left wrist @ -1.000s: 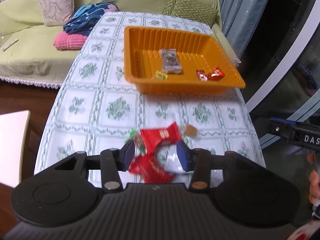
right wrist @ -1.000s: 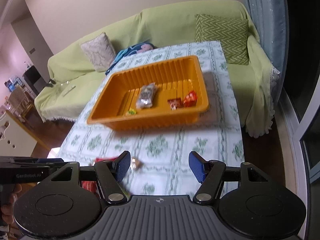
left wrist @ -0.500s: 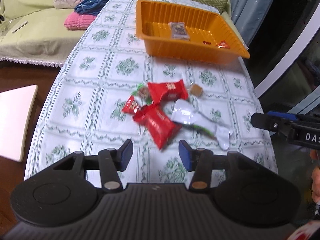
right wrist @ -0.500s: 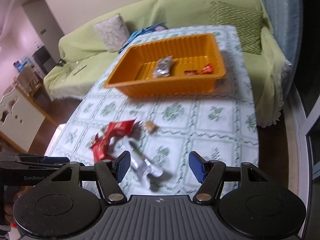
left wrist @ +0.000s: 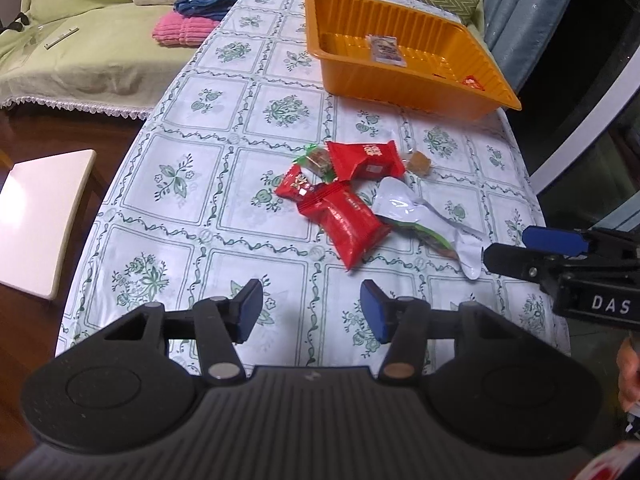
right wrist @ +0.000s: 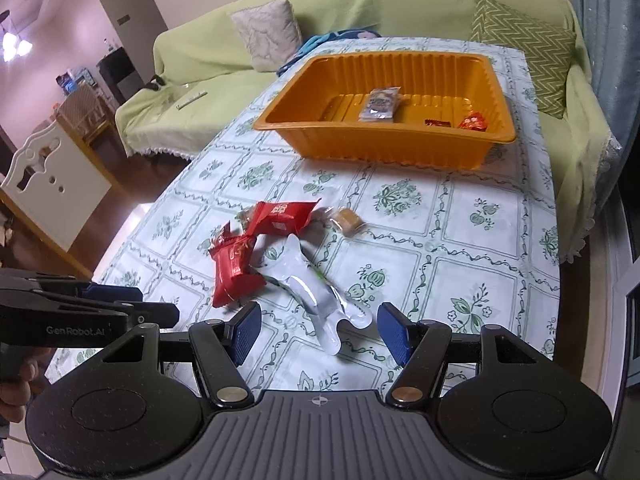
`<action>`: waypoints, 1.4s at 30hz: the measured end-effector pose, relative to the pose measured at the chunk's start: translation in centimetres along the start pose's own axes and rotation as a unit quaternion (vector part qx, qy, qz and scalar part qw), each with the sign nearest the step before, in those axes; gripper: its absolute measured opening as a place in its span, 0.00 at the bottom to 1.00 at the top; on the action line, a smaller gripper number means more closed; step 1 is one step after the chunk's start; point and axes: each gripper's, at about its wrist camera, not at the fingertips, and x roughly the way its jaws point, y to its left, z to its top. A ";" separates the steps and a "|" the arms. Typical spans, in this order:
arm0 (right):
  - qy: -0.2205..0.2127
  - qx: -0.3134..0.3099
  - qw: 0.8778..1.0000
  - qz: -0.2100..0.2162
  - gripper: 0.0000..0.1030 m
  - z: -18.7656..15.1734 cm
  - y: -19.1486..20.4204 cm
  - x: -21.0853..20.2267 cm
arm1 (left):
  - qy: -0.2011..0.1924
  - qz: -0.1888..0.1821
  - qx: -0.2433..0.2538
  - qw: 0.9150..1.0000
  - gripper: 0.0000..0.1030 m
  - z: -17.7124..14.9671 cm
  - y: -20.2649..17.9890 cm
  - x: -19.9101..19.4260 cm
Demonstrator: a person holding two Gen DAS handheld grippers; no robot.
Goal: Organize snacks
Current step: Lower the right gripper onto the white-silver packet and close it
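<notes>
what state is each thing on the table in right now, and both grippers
orange tray: upright, holding a few snacks
silver packet: flat on table, outside tray
red packets: piled on table, overlapping
brown candy: loose on table
left gripper: jaws opening, empty
right gripper: open, empty, above silver packet's end

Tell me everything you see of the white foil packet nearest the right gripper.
The white foil packet is a long, glossy, silvery-white pouch, crinkled, with a green and red printed band showing along one side. It lies flat on the tablecloth, at an angle, its crimped end pointing toward the right gripper, whose open jaws flank that end without touching it. Its far end rests against the red snack packet. It looks sealed.
</notes>
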 end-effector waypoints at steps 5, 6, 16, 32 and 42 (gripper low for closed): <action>0.003 -0.007 1.000 0.001 0.63 0.3 0.2 0.4 | 0.002 0.002 -0.003 1.000 0.50 -0.1 0.3 0.0; 0.003 -0.008 1.000 0.001 0.63 0.4 0.2 0.5 | 0.003 0.002 -0.003 1.000 0.50 0.0 0.3 0.0; 0.010 -0.032 0.999 0.001 0.63 1.1 0.9 2.0 | 0.008 0.005 -0.010 1.000 0.50 0.2 0.9 0.4; 0.032 -0.075 0.997 0.015 0.63 1.9 1.1 6.3 | 0.014 0.020 -0.028 0.999 0.51 0.6 2.3 1.3; 0.046 -0.121 0.992 0.002 0.62 1.2 2.1 8.5 | 0.014 0.023 -0.036 0.999 0.51 0.6 3.0 1.3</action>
